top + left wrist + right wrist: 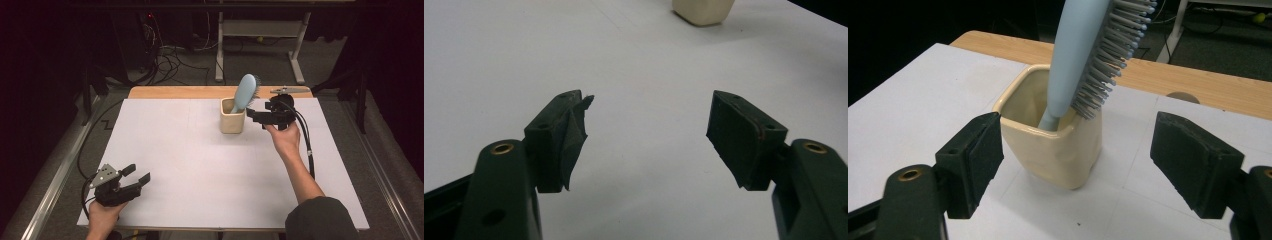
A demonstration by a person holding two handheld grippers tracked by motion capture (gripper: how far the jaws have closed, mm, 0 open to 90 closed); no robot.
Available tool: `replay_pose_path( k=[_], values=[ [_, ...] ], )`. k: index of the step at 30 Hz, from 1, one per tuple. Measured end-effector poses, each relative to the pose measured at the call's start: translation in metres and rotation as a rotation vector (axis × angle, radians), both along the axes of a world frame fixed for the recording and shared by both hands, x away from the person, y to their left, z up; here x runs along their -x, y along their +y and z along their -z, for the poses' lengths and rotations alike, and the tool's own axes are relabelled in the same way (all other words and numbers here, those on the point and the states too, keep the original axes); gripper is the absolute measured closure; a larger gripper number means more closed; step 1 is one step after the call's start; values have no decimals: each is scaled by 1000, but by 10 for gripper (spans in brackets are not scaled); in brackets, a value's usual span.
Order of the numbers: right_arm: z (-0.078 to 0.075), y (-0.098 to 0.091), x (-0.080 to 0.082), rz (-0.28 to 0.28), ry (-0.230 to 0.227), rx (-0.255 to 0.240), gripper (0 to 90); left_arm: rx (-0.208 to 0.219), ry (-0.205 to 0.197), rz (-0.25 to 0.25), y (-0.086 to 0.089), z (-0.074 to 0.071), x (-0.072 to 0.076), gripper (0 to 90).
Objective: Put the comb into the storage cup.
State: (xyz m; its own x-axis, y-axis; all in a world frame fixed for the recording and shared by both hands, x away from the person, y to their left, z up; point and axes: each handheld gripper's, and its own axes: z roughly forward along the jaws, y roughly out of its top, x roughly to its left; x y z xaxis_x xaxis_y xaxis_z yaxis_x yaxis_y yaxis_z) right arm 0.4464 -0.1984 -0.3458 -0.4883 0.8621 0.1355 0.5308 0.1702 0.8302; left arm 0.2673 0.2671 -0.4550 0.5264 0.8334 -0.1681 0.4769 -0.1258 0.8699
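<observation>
Hairbrush (245, 92) is standing handle-down in the cream square cup (232, 122), upper middle of the high view, its pale blue head leaning toward the upper right above the rim. The cup is sitting on the white table sheet (200, 165), near the wooden edge (175, 92) at the top. The right gripper (256, 116) is hovering just to the right of the cup, its jaws spread wide and holding nothing. In the right gripper view the cup (1058, 150) is lying between the two parted pads, centre frame, with the brush (1088, 55) rising toward the top, bristles facing right. The left gripper (137, 176) is resting at the lower left of the high view, well apart from the cup, its jaws also standing apart and empty. In the left gripper view the cup's base (703, 11) is peeking in at the top edge.
</observation>
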Motion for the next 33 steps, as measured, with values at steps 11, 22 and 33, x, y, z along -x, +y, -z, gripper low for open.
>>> replay_pose_path(
  k=[11, 22, 33],
  values=[
    [0, -14, 10, 8, -14, -6, 222, -1, 6, -1, 0, 0, 0, 323],
    [0, -25, 21, 11, -15, -1, 225, -2, 5, 1, 0, 0, 0, 323],
    [2, -34, 29, 16, -19, -13, 225, -1, 5, 1, 0, 0, 0, 325]
  ],
)
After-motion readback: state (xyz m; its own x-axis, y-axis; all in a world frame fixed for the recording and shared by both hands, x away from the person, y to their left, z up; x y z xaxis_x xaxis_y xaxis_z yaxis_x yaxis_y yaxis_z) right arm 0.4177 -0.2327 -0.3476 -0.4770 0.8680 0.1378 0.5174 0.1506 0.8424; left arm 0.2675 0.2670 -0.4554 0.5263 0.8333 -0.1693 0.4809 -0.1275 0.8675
